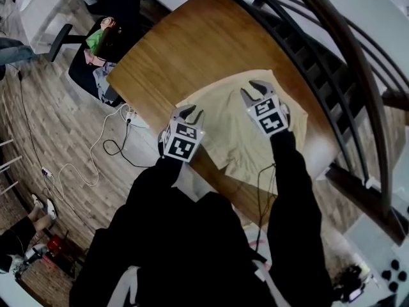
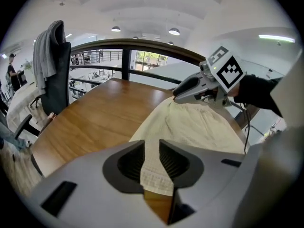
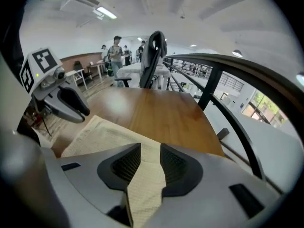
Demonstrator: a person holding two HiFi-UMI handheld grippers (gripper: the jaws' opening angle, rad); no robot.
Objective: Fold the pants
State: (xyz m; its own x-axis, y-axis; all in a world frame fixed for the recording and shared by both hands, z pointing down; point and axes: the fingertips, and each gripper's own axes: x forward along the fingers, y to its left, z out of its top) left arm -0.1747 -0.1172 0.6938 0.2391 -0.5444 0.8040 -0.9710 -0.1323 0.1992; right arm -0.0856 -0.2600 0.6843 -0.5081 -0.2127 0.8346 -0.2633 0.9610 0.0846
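1. Pants (image 1: 239, 130): cream cloth, flat on the worktop (image 1: 185, 43), reaching its near edge, under both grippers.
2. Left gripper (image 1: 192, 113): at the left border of the pants. Its fingers (image 2: 128, 163) are spread, with cloth showing in the gap but not pinched.
3. Right gripper (image 1: 250, 89): over the far right part of the pants. Its fingers (image 3: 178, 165) are spread wide, again with cloth in the gap and none pinched.
4. Step, as judged: you are taking hold for a fold. Seat each pair of fingers well over the border before you close, so that you catch every layer.
5. Lift both holds together and keep them low. Carry them evenly so the edges meet square.
6. Risk: cloth at the near edge may slide off, so pull toward the worktop's middle.
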